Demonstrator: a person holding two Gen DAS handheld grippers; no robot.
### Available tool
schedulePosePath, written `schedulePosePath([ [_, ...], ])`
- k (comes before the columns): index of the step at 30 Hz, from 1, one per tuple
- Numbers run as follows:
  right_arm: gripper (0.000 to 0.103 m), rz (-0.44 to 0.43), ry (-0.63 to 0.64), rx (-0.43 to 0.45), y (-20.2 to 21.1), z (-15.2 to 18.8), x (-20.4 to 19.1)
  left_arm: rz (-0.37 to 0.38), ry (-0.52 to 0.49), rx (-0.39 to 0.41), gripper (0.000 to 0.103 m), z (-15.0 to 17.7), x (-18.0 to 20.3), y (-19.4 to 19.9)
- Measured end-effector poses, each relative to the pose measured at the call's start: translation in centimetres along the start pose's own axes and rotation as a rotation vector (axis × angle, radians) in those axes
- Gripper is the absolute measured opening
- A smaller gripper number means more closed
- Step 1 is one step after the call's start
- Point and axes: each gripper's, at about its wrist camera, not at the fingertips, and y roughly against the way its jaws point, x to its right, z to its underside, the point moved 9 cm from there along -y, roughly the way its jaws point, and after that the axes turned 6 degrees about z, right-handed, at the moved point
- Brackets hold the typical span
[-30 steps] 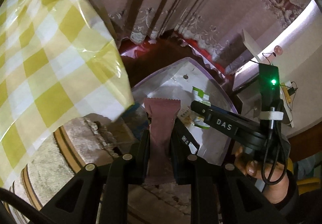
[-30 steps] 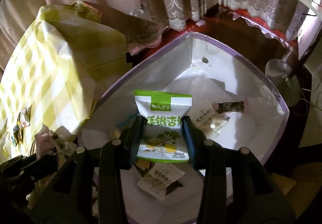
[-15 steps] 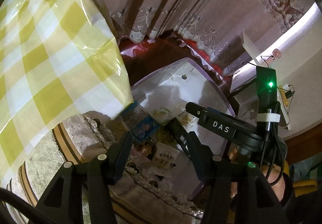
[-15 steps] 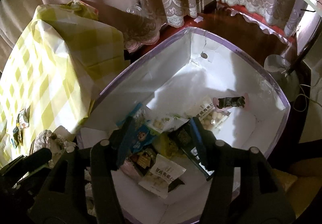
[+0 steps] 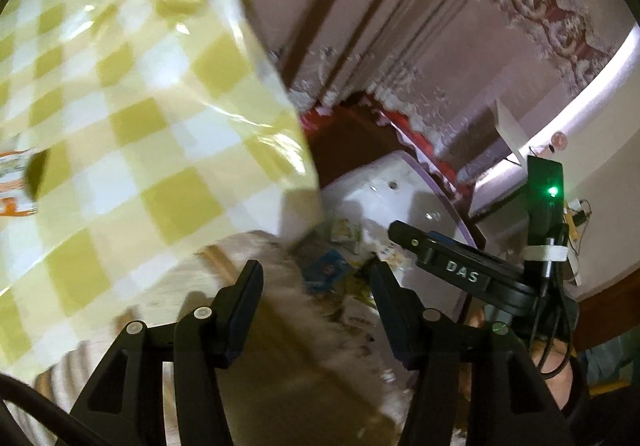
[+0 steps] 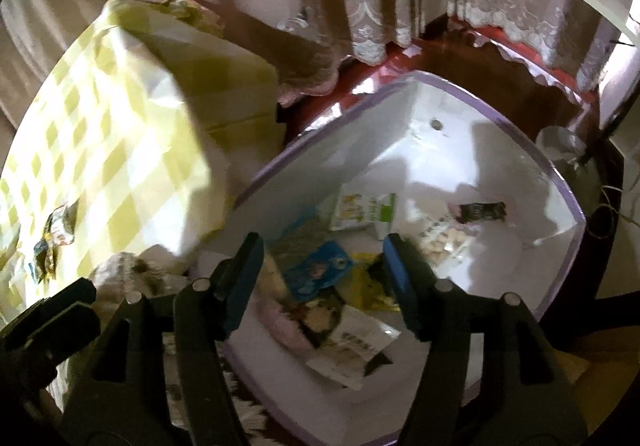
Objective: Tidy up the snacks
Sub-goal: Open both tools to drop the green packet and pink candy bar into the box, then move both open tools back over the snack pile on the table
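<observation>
The right tool (image 6: 324,278) hangs above a white box (image 6: 472,93) with a pale purple rim, and its jaws are opening with nothing gripped between them. Inside the box lie the snacks: a blue packet (image 6: 320,270) near the left finger, a green and white packet (image 6: 366,211) farther in, a pink packet (image 6: 286,322) at the near side, a white packet (image 6: 352,346) beside it, and a small dark wrapper (image 6: 480,211) toward the right wall. The left tool (image 5: 316,290) has its jaws apart and holds nothing; it is over the fringed edge of a pale rug (image 5: 304,326), with the same box (image 5: 384,189) beyond its tips. To the left of the box stands a table covered by a yellow and white checked cloth (image 6: 100,133), and some more packets (image 6: 54,234) lie on the cloth. Lace curtains (image 6: 368,5) hang at the far side. The left view is blurred.
</observation>
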Motion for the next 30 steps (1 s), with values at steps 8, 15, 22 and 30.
schedulePosePath([
  [8,0.069,-0.074,0.080,0.016,1.5,0.7,-6.3,-0.107,0.102,0.120,0.057,1.0,-8.3,7.3],
  [15,0.072,-0.141,0.143,0.033,3.0,1.0,-12.6,-0.261,0.203,0.212,0.057,3.8,-17.2,14.7],
  [22,0.072,-0.212,0.209,0.023,3.4,2.3,-19.3,-0.437,0.202,0.267,0.057,5.0,-24.1,20.4],
  [30,0.073,-0.236,0.300,0.016,2.6,3.5,-26.7,-0.607,0.030,0.198,0.057,3.4,-28.5,20.8],
])
